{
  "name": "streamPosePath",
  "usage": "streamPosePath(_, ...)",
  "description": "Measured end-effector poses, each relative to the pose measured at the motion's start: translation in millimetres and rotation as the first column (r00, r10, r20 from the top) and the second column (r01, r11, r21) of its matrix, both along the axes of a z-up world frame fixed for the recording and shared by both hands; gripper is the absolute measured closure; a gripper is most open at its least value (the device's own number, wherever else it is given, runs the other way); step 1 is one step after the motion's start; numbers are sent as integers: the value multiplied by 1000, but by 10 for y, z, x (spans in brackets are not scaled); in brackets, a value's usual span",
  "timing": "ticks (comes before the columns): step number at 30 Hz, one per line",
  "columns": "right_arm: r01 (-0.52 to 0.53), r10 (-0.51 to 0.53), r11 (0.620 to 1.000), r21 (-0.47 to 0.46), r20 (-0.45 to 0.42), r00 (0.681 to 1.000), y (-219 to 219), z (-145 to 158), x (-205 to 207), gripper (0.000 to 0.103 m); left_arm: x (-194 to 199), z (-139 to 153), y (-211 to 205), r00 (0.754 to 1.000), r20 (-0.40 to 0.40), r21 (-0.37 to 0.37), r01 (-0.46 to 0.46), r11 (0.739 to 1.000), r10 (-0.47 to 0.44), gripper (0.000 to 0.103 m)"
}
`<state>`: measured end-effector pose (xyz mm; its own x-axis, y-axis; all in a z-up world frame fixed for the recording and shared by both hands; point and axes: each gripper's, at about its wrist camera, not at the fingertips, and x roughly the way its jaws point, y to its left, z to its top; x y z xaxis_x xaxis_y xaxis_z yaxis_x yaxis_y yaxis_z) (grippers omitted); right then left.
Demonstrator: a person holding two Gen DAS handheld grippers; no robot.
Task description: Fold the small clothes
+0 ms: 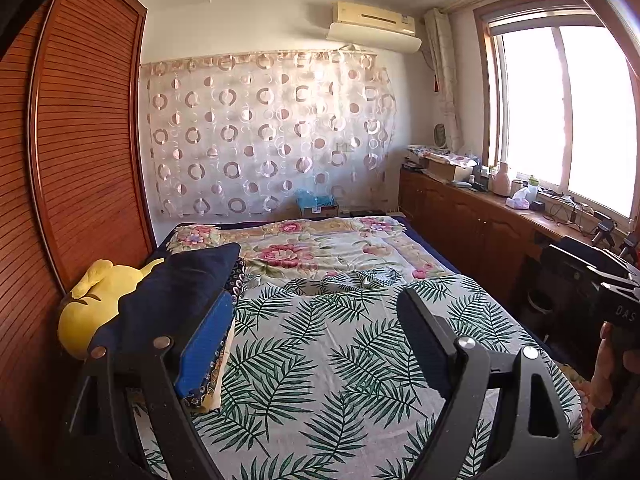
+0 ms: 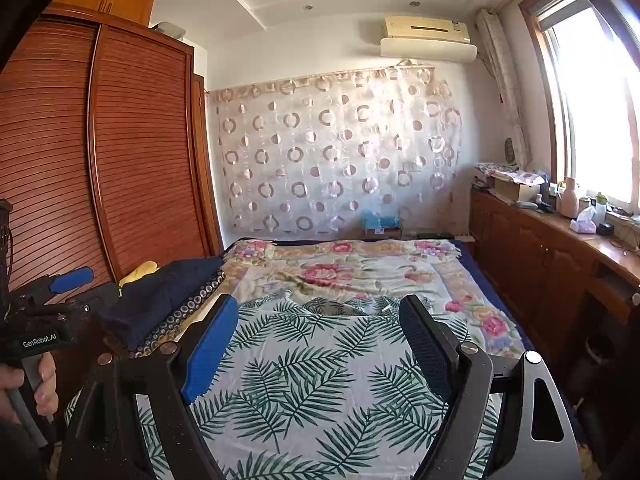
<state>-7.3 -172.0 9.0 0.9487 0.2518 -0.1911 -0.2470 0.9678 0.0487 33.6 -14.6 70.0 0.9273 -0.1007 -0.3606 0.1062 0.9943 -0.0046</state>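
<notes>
**Leaf-print cloth spread on the bed, both grippers wide above it**

The leaf-print cloth [image 1: 320,360] – white with green palm fronds – lies spread flat over the near half of the bed, its far edge rumpled into a low ridge where it meets the floral quilt [image 1: 320,248]. Neither gripper touches it. To the left of it, along the wardrobe side of the bed, sits a stack of folded clothes [image 1: 176,292]: a dark navy piece on top, a navy piece with small ring patterns under it, and a pale yellowish layer at the bottom edge.

The left gripper [image 1: 316,340] hangs over the cloth with its jaws spread wide and nothing between them; its blue-padded left finger overlaps the folded stack in the view, though whether it touches cannot be told. The right gripper [image 2: 320,344] is likewise wide apart and empty, pointing across the cloth toward the quilt. In the right wrist view a hand [image 2: 36,388] grips the left tool's handle at the picture's left edge.

Behind the stack a yellow plush toy [image 1: 92,304] leans by the slatted wooden wardrobe [image 1: 88,140]. Farther out – a circle-patterned curtain [image 1: 264,136] on the back wall, an air conditioner [image 1: 374,24] above it, and a cluttered wooden cabinet [image 1: 472,216] under the bright window [image 1: 568,112].
</notes>
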Motion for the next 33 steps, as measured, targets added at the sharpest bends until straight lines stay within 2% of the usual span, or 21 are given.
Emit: streamPosePath(33,-15,15,1000,-9,-10,1000,-206,69,143,19,9,-3,35,1000,-4,2,-6,1000,6,18)
